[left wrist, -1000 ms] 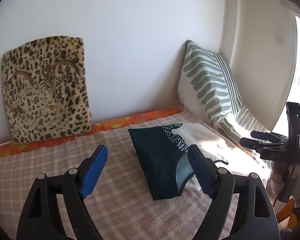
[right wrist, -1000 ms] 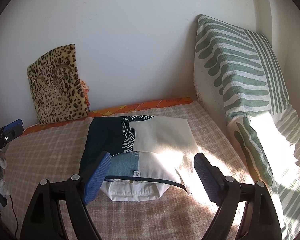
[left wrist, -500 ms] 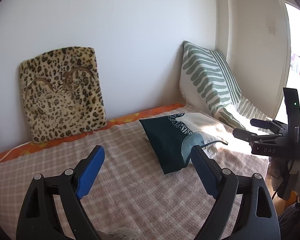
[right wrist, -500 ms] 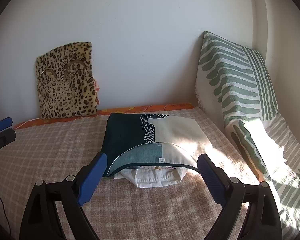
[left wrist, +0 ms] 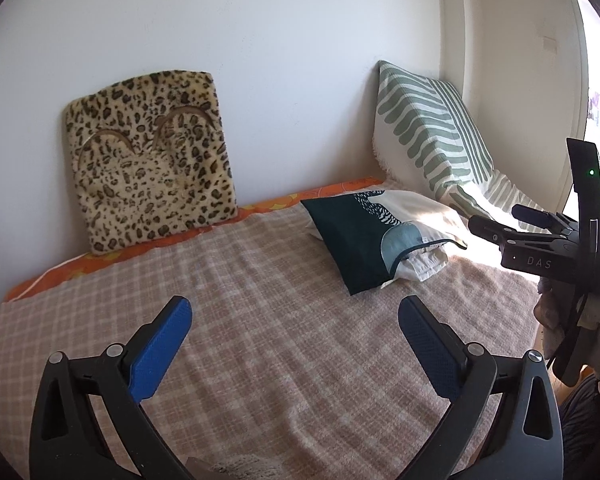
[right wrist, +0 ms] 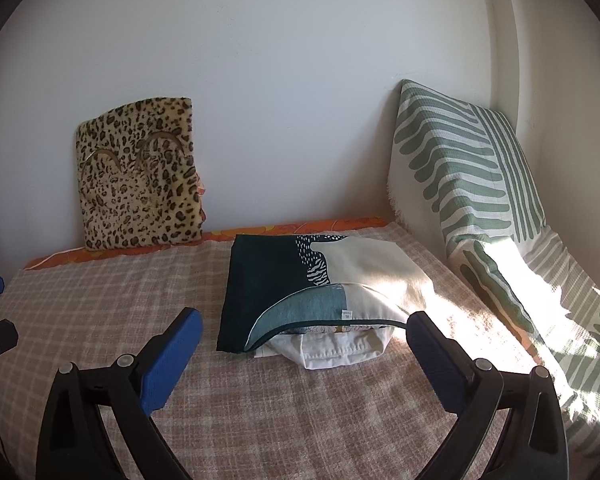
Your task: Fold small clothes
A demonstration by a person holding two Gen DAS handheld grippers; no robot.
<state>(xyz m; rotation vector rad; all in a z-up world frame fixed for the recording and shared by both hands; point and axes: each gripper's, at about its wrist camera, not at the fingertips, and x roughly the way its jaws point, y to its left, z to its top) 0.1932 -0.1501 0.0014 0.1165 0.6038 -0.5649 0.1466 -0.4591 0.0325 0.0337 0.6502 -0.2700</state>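
Observation:
A folded dark-teal and cream patterned cloth (right wrist: 308,284) lies on the checked bed cover (right wrist: 100,312), on top of a folded white garment (right wrist: 332,350) that sticks out at the front. The same pile shows in the left wrist view (left wrist: 364,236). My right gripper (right wrist: 300,354) is open and empty, held just in front of the pile, apart from it. My left gripper (left wrist: 296,340) is open and empty over bare cover, left of and nearer than the pile. The right gripper (left wrist: 540,240) shows at the left wrist view's right edge.
A leopard-print cushion (right wrist: 140,176) leans on the white wall at the back left. A green-striped white pillow (right wrist: 468,184) stands at the right, with sunlight across it. An orange sheet edge (right wrist: 300,226) runs along the wall.
Both grippers have drawn back from the folded pile toward the bed's front; the pile looks smaller and farther. Both stay open and empty. The pile has not moved.

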